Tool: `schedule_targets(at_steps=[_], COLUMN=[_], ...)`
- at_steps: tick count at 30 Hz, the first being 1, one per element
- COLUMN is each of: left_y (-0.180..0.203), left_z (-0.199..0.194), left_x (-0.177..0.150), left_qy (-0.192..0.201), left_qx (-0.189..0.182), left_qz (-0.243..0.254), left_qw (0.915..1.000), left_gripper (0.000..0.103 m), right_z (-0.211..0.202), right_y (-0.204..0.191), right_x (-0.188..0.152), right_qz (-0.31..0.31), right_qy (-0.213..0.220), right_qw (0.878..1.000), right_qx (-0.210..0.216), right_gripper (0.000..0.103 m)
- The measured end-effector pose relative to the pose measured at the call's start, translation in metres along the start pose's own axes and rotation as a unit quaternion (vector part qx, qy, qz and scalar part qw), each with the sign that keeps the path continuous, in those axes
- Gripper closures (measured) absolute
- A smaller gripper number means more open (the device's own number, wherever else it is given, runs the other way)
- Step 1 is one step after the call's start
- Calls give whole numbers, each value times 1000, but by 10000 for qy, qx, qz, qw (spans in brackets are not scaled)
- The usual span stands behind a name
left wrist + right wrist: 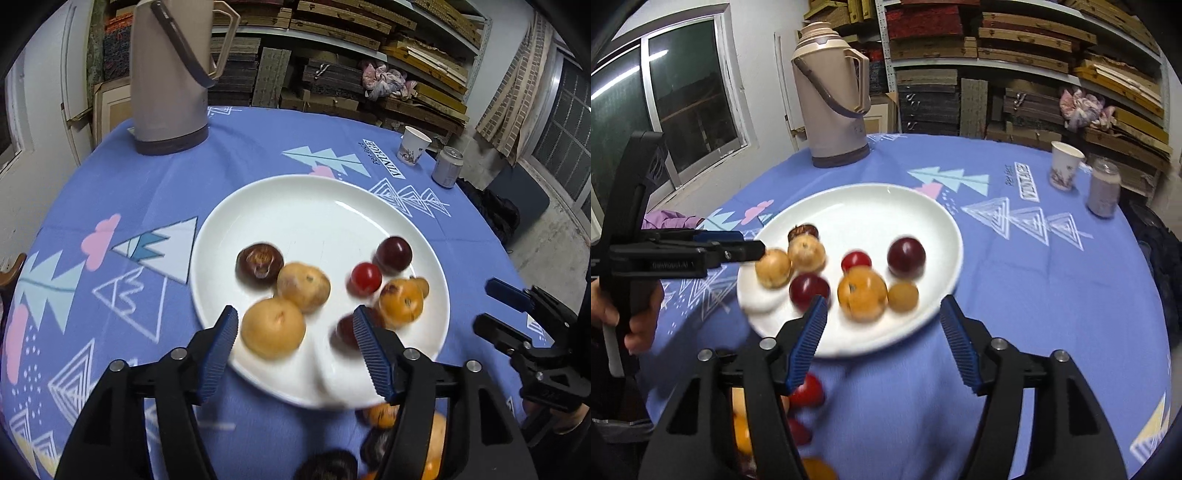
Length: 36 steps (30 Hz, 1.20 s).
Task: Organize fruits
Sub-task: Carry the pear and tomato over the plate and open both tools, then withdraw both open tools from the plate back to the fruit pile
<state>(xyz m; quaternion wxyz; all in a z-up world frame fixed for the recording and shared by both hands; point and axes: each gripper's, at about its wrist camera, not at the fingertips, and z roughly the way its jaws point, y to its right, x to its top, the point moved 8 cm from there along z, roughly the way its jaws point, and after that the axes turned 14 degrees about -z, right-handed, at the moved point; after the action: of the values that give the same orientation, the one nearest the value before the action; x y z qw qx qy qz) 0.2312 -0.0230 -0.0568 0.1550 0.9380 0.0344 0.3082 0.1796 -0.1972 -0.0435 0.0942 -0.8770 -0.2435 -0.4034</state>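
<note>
A white plate (317,206) sits on the blue tablecloth and holds several fruits: yellow-brown ones (273,328), dark plums (394,254), a small red one (366,277) and an orange one (400,303). My left gripper (295,328) is open over the plate's near edge, around a yellow fruit, holding nothing. My right gripper (882,317) is open above the plate's (871,210) near rim, empty. It also shows at the right of the left wrist view (502,306). More fruits lie on the cloth near me, red (809,393) and orange (380,415).
A tall beige thermos (170,74) stands at the far left of the round table. A paper cup (413,146) and a can (447,167) stand at the far right. Shelves of stacked boards (351,55) fill the back wall.
</note>
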Motion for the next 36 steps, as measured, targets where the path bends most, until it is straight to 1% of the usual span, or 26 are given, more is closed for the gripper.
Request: schedule_targets(at_steps=[1, 3, 7, 9, 11, 14, 18, 21, 22, 24, 26, 31, 33, 35, 36], left_y=[-2, -4, -6, -7, -9, -13, -21, -25, -26, -28, -30, -36, -38, -39, -39], left_z=[-3, -7, -17, -22, -26, -31, -33, -34, -34, -35, -38, -39, -38, -36, -36], left_x=[-4, -10, -25, -33, -42, -54, -70, -81, -83, -87, -90, -93, -95, -97, -98], left_qy=[-2, -7, -23, -30, -39, -96, -218, -279, -286, -298, -293, -317, -348, -390, -400], left_qx=[26, 23, -14, 4, 16, 23, -3, 26, 39, 68, 88, 97, 108, 123, 127], left_qz=[2, 12, 5, 51, 112, 85, -27, -42, -41, -32, -26, -67, -80, -58, -44], left_qw=[10000, 10000, 10000, 10000, 9999, 9999, 9998, 9996, 9996, 9995, 9995, 9994, 9993, 9991, 9991], left_gripper=[36, 36, 35, 32, 32, 28, 28, 28, 28, 28, 28, 28, 28, 28, 28], right_z=[-3, -12, -24, -30, -37, -46, -51, -53, -53, -53, -53, -52, -48, -42, -37], right_y=[-1, -4, -11, -16, -22, -29, -40, -49, -52, -59, -64, -77, -79, -80, -81], right_x=[-5, -17, -33, -42, -50, -63, -80, -86, -87, -90, -94, -106, -108, -109, -110], right_qz=[13, 64, 147, 182, 130, 9, -39, -116, -137, -252, -389, -747, -783, -791, -792], right_qy=[-36, -78, -90, -101, -68, -23, -102, -130, -159, -212, -316, -526, -584, -631, -673], right_qw=[10000, 9999, 9998, 9997, 9998, 9997, 9999, 9997, 9997, 9994, 9987, 9958, 9951, 9948, 9945], right_qx=[-2, -27, -47, -83, -107, -233, -130, -142, -101, -59, -28, 61, 122, 145, 152], right_gripper=[40, 32, 28, 21, 20, 19, 18, 18, 19, 29, 33, 36, 46, 54, 54])
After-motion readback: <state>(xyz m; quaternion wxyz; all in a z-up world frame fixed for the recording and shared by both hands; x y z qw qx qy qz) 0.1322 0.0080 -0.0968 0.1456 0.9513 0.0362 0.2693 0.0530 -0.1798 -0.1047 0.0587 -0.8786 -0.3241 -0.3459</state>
